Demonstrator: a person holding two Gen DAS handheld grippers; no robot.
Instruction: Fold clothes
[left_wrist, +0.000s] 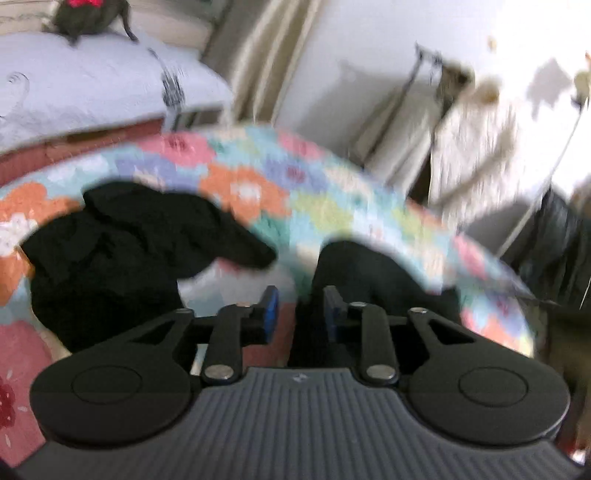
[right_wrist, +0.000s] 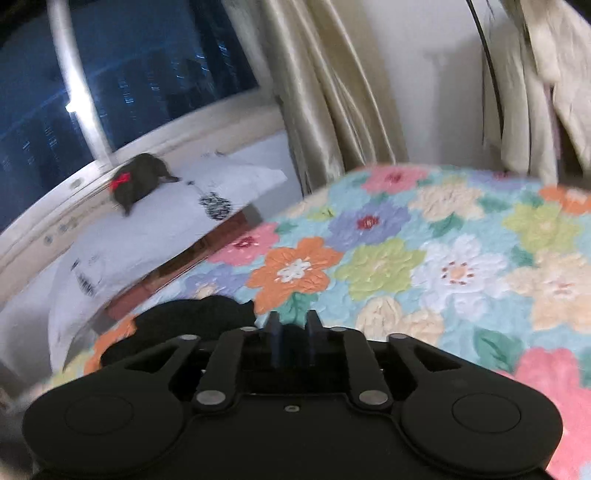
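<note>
A black garment (left_wrist: 122, 254) lies crumpled on a floral quilt (left_wrist: 258, 184) in the left wrist view, filling the left centre of the frame, with a second dark fold of the same cloth (left_wrist: 369, 273) rising at centre right. The left gripper (left_wrist: 301, 314) sits at lower centre, its blue-padded jaws set a little apart; black fabric shows in the gap and against the right-hand pad (left_wrist: 332, 310), but motion blur makes it impossible to say whether the cloth is pinched. In the upper left, a pale quilted cushion (left_wrist: 92, 85) carries a dark plush toy with a red bow (left_wrist: 85, 14). Cream curtains (left_wrist: 266, 62) hang at upper centre, and pale clothing on a rack (left_wrist: 472, 144) blurs the right side.

In the right wrist view, the right gripper (right_wrist: 293, 332) is at lower centre, jaws close together with a narrow gap; dark material lies between them, though whether it is gripped cannot be told. A mound of the black garment (right_wrist: 199, 317) sits just left of the fingertips, on the quilt (right_wrist: 443, 258), which spreads across the right half of the frame. A night-dark window (right_wrist: 129, 81) fills the upper left above the plush toy (right_wrist: 140, 181) and cushion (right_wrist: 166, 229). Curtains (right_wrist: 325, 92) hang at upper centre.
</note>
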